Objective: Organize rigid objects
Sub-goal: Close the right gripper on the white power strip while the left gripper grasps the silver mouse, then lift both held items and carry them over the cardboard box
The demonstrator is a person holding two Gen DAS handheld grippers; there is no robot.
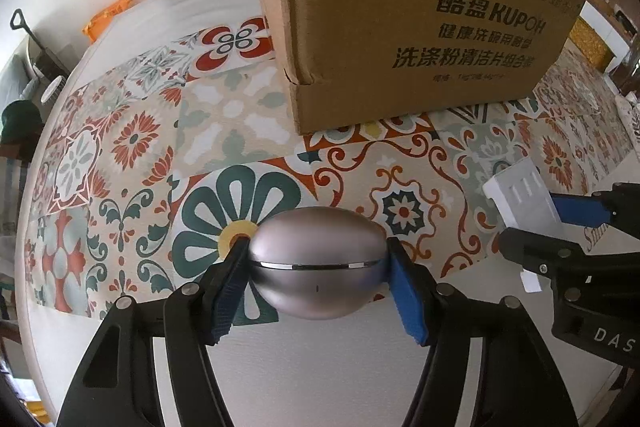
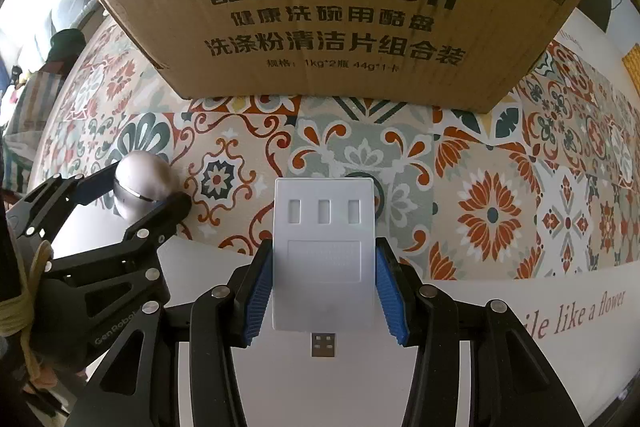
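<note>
Left hand-held gripper (image 1: 316, 267) clamps silver egg-shaped case (image 1: 316, 263), right hand-held gripper (image 2: 324, 283) pinches white USB hub (image 2: 324, 251); lift both straight, clear cardboard box (image 1: 400, 7) rim, probably open-topped.

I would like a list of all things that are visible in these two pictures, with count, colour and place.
cardboard box: one, brown with black print, standing at the far side of the mat
patterned mat: one, orange, green and beige tiles, covering the white table
egg-shaped case: one, silver-grey, near the mat's front edge, between the left pads
USB hub: one, white, plug toward the camera, between the right pads
left gripper: one, black with blue pads, shut on the case
right gripper: one, black with blue pads, shut on the hub
</note>
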